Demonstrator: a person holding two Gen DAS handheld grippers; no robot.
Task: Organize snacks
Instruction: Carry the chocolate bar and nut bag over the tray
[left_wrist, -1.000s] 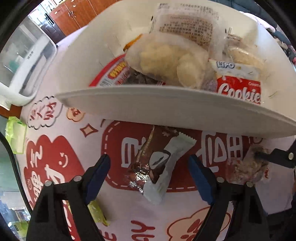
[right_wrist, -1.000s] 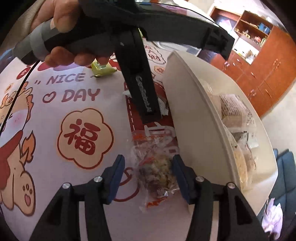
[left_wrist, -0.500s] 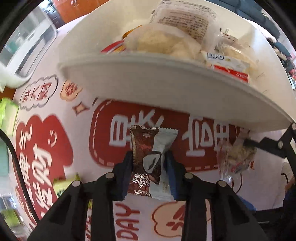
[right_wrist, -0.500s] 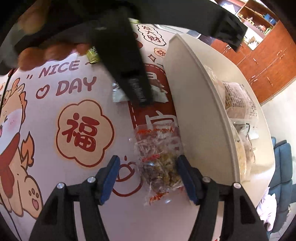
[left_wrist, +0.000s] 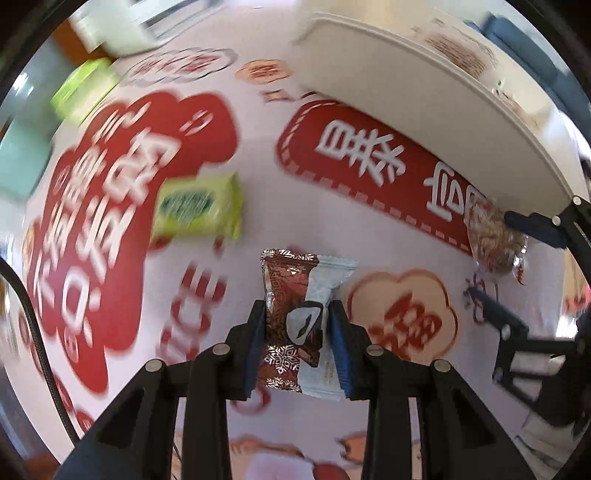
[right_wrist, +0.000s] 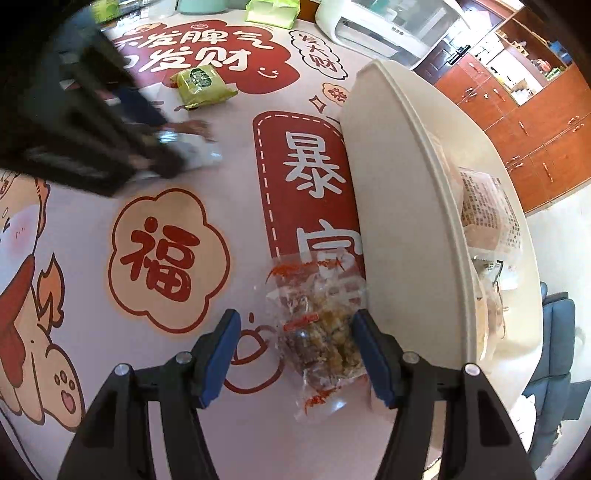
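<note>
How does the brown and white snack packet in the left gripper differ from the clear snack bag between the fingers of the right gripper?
The brown and white snack packet has an opaque printed wrapper; the clear snack bag shows crumbly pieces inside. The left gripper is shut on the packet, while the right gripper is open around the bag. The packet looks lifted; the bag lies on the tablecloth beside the white tray. Both are sealed single snacks.

Bright, even indoor light; heavy fisheye warp with black corners.
Left wrist view: strong motion smear over the printed tablecloth (left_wrist: 122, 177) at left, frame centre sharp. Right wrist view: crisp, apart from a blurred dark shape at upper left; shadows soft.
</note>
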